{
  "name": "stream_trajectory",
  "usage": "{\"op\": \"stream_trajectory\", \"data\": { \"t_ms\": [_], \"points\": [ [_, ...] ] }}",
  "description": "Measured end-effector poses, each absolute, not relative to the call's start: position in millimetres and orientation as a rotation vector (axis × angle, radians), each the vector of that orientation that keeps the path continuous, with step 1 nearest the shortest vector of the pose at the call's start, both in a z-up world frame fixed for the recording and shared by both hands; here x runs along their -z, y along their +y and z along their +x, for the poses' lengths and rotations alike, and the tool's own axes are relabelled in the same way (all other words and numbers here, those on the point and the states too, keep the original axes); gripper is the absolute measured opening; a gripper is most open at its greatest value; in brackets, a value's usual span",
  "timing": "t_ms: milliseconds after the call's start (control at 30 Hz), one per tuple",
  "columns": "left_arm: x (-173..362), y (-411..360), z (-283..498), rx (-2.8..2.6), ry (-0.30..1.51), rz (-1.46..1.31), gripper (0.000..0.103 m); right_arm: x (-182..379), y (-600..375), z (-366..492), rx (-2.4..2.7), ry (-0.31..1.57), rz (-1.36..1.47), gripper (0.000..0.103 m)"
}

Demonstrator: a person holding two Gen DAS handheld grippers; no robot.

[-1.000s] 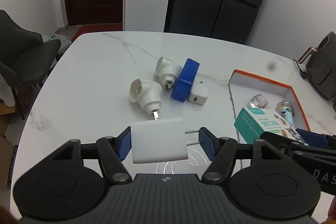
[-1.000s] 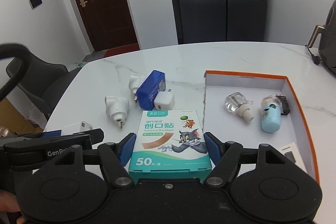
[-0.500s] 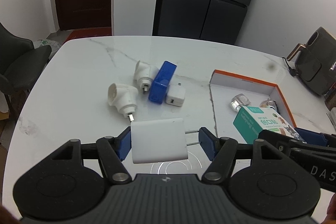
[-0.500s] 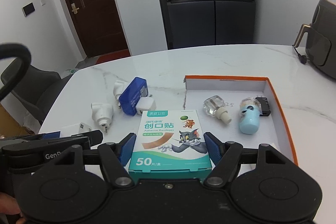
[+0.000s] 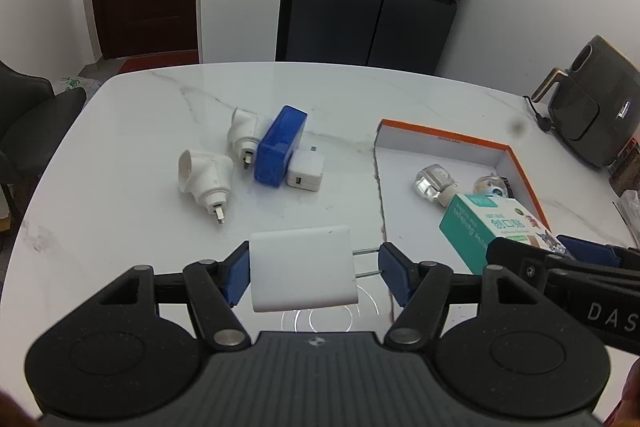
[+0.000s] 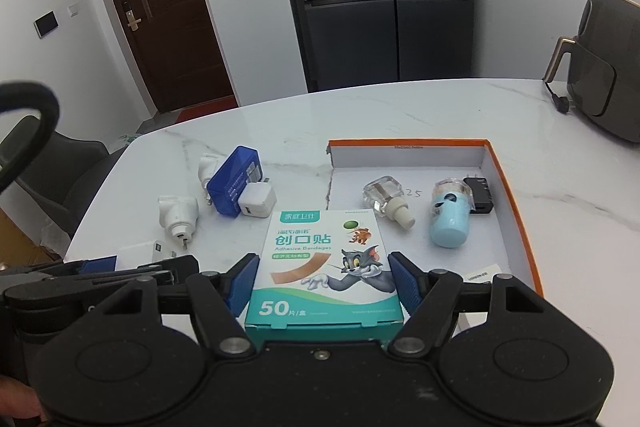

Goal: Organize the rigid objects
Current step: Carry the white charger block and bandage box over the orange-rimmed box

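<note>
My left gripper [image 5: 314,273] is shut on a white flat charger [image 5: 302,273], prongs pointing right, held above the marble table [image 5: 132,131]. My right gripper [image 6: 324,279] is shut on a teal box of adhesive bandages [image 6: 324,263], held above the table at the left edge of the orange-rimmed white tray [image 6: 516,195]. The box also shows in the left wrist view [image 5: 492,227]. On the table lie two white plug adapters [image 5: 204,179] [image 5: 242,135], a blue box [image 5: 280,147] and a small white USB charger [image 5: 304,171].
The tray [image 5: 520,163] holds a clear bottle [image 6: 386,197], a light-blue bottle [image 6: 450,217], a black plug [image 6: 478,193] and a paper slip. An air fryer [image 5: 592,115] stands at the far right. A dark chair [image 5: 28,123] stands left of the table.
Both grippers have risen and drawn back with their loads; the table items look smaller and farther. The bandage box has shifted right, toward the tray.
</note>
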State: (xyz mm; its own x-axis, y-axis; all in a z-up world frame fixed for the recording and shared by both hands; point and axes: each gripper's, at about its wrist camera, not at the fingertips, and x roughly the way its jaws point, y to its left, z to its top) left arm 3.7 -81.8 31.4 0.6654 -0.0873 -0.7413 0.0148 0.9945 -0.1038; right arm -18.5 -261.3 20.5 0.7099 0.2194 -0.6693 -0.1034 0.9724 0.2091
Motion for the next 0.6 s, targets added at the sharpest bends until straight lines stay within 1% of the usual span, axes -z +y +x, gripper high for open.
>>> {"op": "stream_trajectory", "data": {
  "t_ms": [600],
  "points": [
    [-32.6,-125.5,-0.4,0.121,0.842,-0.064,0.068,-25.2,-304.9,-25.0,-0.118,0.750,0.188,0.084]
  ]
}}
